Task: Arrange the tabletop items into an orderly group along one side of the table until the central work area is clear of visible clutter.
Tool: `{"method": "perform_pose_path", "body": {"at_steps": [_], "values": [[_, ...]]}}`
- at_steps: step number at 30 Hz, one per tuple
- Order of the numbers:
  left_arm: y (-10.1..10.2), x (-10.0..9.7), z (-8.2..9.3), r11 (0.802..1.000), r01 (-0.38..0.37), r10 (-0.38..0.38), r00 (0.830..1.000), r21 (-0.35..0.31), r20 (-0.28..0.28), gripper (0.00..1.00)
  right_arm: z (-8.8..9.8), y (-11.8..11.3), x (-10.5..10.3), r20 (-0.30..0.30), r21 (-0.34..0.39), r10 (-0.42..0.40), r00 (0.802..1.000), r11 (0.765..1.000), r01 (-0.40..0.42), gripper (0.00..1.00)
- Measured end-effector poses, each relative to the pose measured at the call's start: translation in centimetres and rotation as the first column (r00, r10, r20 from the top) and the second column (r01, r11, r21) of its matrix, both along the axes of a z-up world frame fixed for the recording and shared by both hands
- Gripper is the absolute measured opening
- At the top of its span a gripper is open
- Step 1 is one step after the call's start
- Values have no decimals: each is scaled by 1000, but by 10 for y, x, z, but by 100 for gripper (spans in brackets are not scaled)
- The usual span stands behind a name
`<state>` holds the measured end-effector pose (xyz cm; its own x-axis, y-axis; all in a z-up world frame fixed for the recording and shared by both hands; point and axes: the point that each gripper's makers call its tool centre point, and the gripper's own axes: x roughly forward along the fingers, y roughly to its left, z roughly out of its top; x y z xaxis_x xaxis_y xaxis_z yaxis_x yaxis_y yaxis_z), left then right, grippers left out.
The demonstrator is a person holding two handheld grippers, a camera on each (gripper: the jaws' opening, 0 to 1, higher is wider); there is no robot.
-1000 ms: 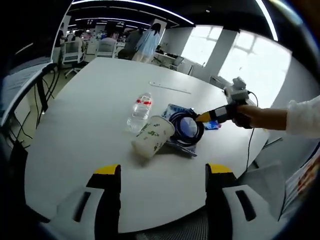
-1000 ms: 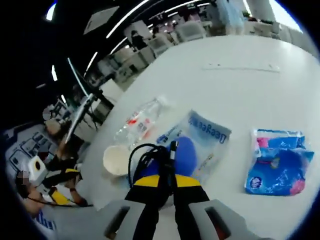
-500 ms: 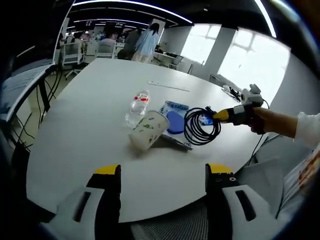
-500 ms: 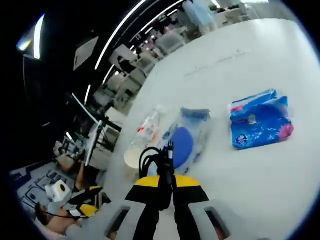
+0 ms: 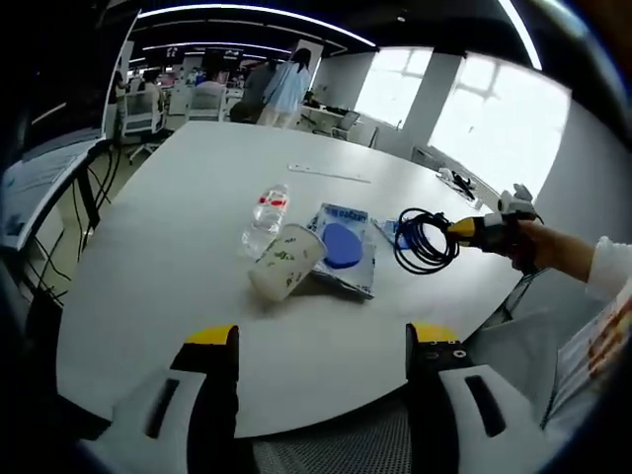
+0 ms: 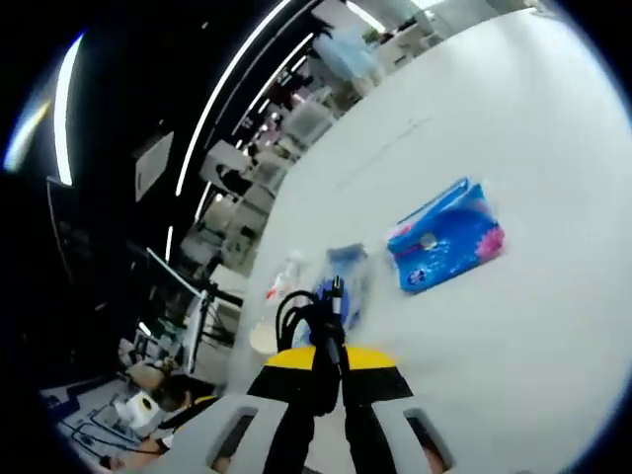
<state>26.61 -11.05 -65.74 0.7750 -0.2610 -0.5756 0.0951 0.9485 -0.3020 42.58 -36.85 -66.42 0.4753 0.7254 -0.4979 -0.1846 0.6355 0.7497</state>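
We see a smooth, matt white desk (image 5: pixel 178 257) bearing a clear plastic water bottle (image 5: pixel 265 215), a white paper cup with green print (image 5: pixel 283 263) and a glossy transparent plastic pouch with a blue disc inside (image 5: pixel 341 249). The coiled black rubbery cable (image 5: pixel 425 240) looks matt; the blue printed plastic packet (image 6: pixel 444 237) looks shiny.

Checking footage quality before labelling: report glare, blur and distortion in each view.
Left gripper view: sharp; the windows blow out to white glare at upper right; fisheye bends the table edge. Right gripper view: the blue packet and bottle are soft with blur; the black cable coil in the jaws stays crisp; ceiling lights streak into arcs.
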Motion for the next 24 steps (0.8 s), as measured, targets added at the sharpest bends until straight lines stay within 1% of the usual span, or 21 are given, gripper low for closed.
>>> {"method": "perform_pose_path", "body": {"at_steps": [5, 9, 11, 14, 18, 21, 24], "values": [[-4, -1, 0, 1000, 7, -7, 1000, 6, -6, 69, -6, -28, 3, -19, -10, -47, 999, 999, 47, 5], [-8, 0, 0, 1000, 8, -8, 1000, 6, -7, 69, -9, -42, 5, -31, -3, -83, 996, 997, 83, 5], [-11, 0, 0, 1000, 10, -10, 1000, 5, -7, 69, -9, -47, 6, -40, 18, -106, 994, 994, 107, 5], [-14, 0, -1, 1000, 12, -12, 1000, 2, -12, 69, -15, -53, 5, -63, 42, -121, 991, 991, 124, 5], [-17, -1, -2, 1000, 11, -11, 1000, 0, -16, 69, -24, -59, 7, -73, 27, -122, 990, 992, 124, 5], [-17, -1, -1, 1000, 4, -4, 1000, -3, -13, 69, -30, -60, 11, -82, 33, -132, 988, 990, 135, 5], [-17, -4, -4, 1000, 2, -2, 1000, -5, -25, 68, -39, -59, 15, -92, 32, -137, 986, 990, 141, 5]]}}
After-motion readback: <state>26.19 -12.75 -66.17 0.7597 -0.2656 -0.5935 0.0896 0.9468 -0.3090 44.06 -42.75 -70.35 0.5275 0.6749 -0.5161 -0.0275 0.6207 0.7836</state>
